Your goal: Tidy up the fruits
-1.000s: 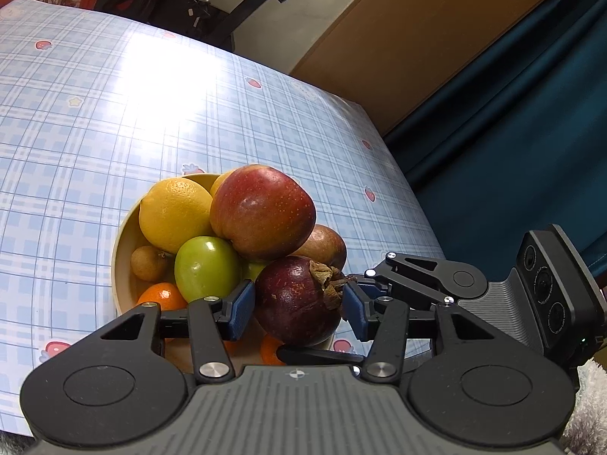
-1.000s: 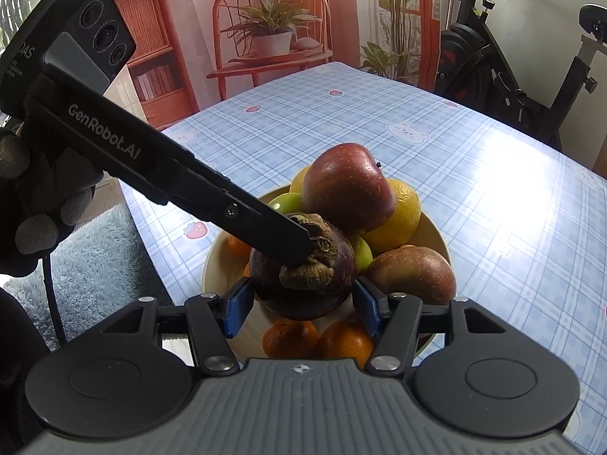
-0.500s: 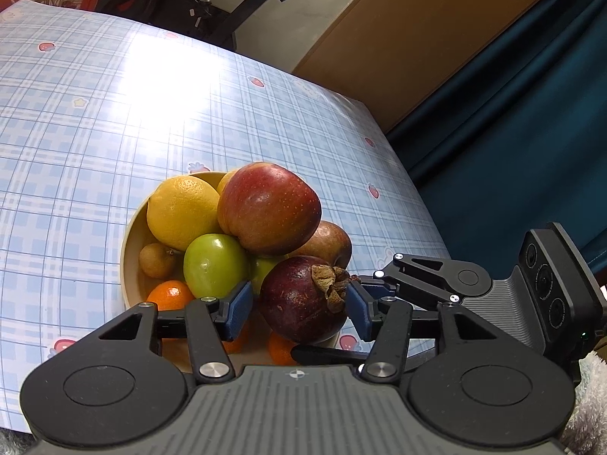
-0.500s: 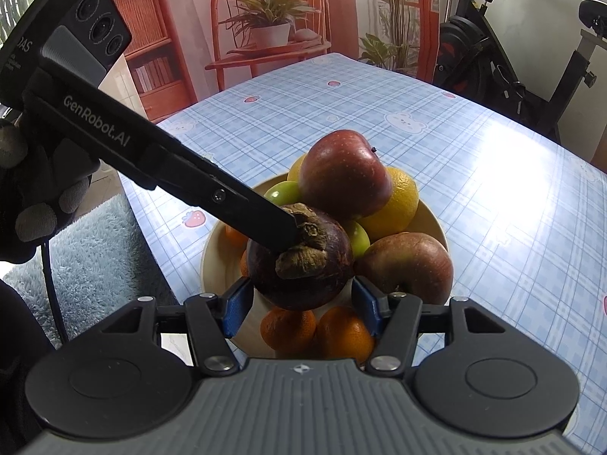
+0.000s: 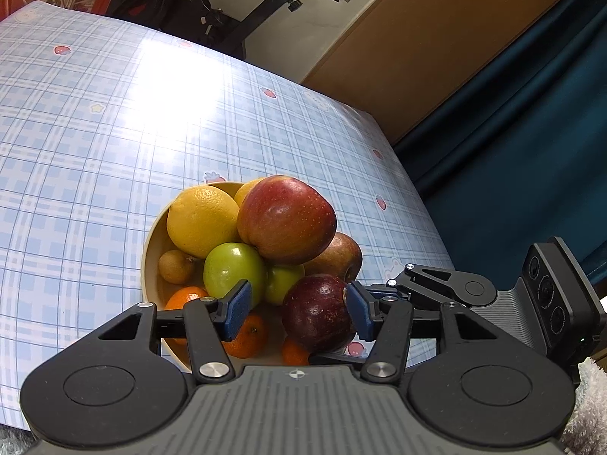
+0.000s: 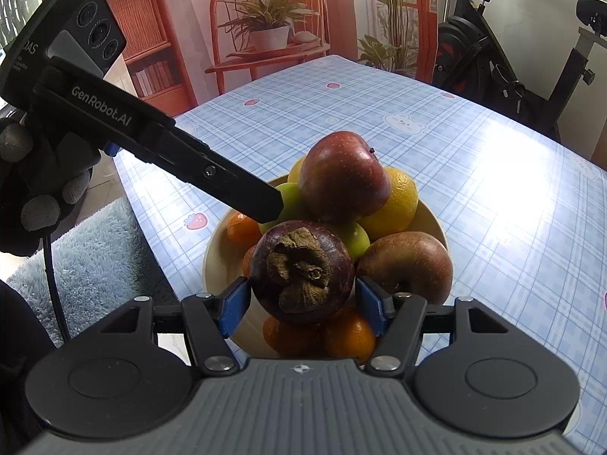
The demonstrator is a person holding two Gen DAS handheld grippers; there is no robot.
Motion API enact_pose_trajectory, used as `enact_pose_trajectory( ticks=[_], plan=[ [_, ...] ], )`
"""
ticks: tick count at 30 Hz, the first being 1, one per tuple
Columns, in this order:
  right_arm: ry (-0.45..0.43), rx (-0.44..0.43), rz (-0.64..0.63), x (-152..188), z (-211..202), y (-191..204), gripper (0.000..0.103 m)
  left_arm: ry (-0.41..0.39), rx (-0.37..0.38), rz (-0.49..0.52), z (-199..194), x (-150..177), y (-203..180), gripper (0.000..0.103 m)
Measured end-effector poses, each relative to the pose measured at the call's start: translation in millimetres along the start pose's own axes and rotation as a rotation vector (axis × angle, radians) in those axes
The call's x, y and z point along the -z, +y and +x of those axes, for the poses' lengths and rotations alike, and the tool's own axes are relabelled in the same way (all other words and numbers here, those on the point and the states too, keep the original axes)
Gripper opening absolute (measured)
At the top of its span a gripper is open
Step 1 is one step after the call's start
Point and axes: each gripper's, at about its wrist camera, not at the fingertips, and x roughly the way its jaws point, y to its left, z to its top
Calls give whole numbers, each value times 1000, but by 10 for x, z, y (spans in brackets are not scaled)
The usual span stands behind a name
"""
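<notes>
A dark purple mangosteen (image 6: 303,273) lies on the mandarins (image 6: 349,335) at the near side of a cream bowl (image 6: 212,265). The bowl is piled with a red apple (image 6: 343,176), a yellow citrus (image 5: 203,220), green apples (image 5: 233,273) and a brownish apple (image 6: 408,261). My right gripper (image 6: 303,303) has the mangosteen between its blue pads. Its jaws are opening, and the pads sit close to the fruit's sides without pressing. My left gripper (image 5: 297,313) is open. The mangosteen (image 5: 318,313) lies by its right pad, and its left pad stands apart. One of its fingers (image 6: 242,189) reaches over to the green apple.
The bowl stands near the corner of a table with a blue checked cloth (image 6: 493,189). A gloved hand (image 6: 38,174) holds the left gripper over a blue rug (image 6: 98,258). An exercise bike (image 6: 512,64), a chair with a plant (image 6: 265,38) and a teal curtain (image 5: 512,132) stand around the table.
The left gripper's finger has lifted off the mangosteen and drawn back towards the green apple. The mangosteen has rolled, so its dry calyx faces the right camera. Both grippers' jaws stand slightly wider.
</notes>
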Motion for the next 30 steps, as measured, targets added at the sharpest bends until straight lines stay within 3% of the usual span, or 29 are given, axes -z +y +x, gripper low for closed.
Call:
enact_pose_trajectory(
  ticks=[9,23,26,30],
  plan=[
    [-26,15,21,11,-117,-19,65,-34,-39,12,-103,-8,-7,61],
    [-109,50,120,103,-354,-70,72,-187,-268,115,-387,101,-266,74],
    [-152,82,160,130,-475,-67,78,-238,-333,138,-479,127,-361,80],
    [-235,158,267,182,-734,-91,95,-290,-419,163,-609,146,-479,89]
  ],
)
